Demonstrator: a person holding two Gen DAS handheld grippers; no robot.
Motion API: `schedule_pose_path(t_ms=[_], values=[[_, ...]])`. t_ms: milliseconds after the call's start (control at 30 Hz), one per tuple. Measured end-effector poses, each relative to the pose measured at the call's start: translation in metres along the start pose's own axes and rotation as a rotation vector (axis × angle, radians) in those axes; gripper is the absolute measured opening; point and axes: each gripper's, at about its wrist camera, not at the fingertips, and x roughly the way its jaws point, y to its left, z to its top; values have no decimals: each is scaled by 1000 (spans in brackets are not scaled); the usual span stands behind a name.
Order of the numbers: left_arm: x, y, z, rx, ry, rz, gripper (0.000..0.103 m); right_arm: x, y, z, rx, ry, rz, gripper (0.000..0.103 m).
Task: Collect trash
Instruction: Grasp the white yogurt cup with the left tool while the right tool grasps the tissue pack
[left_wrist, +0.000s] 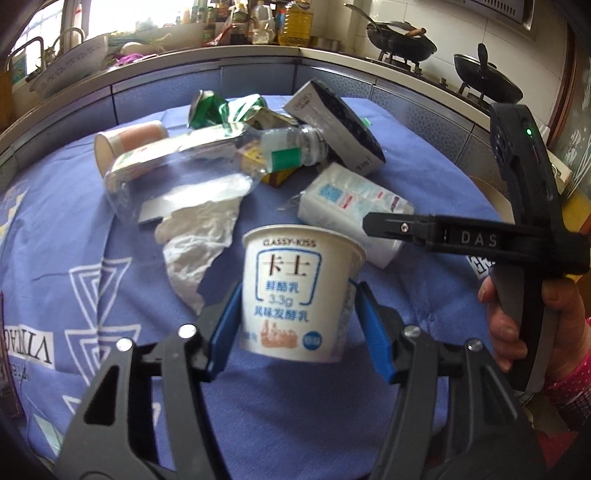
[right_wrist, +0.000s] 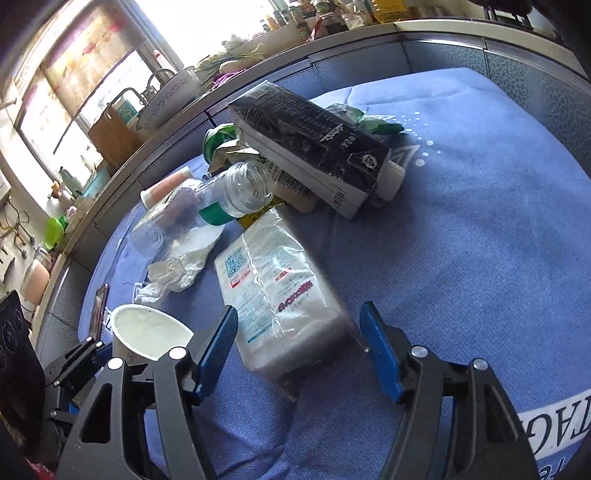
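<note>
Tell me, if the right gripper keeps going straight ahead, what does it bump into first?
Probably the white tissue pack. It lies between the open fingers of the right gripper, straight ahead, though exact depth is unclear.

The blue cloth (right_wrist: 461, 240) looks soft and rough, the tissue pack (right_wrist: 280, 295) wears shiny plastic, and the bottle (left_wrist: 207, 166) is clear plastic.

My left gripper (left_wrist: 295, 317) sits at lower centre, blue pads clamped on a cup. My right gripper (right_wrist: 297, 347), lower centre, stands spread wide; my hand (left_wrist: 532, 325) grips its handle at right.
</note>
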Motion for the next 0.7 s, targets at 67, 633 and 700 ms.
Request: schedule_pose_path(t_ms=[67, 633, 700], values=[[-2, 4, -2, -12, 6, 5, 59, 0, 10, -4, -75, -15, -56, 78], [-16, 0, 3, 24, -21, 27, 59, 2, 33, -18, -292, -29, -154, 59], [-16, -3, 6, 31, -20, 15, 59, -13, 28, -25, -267, -22, -99, 59]])
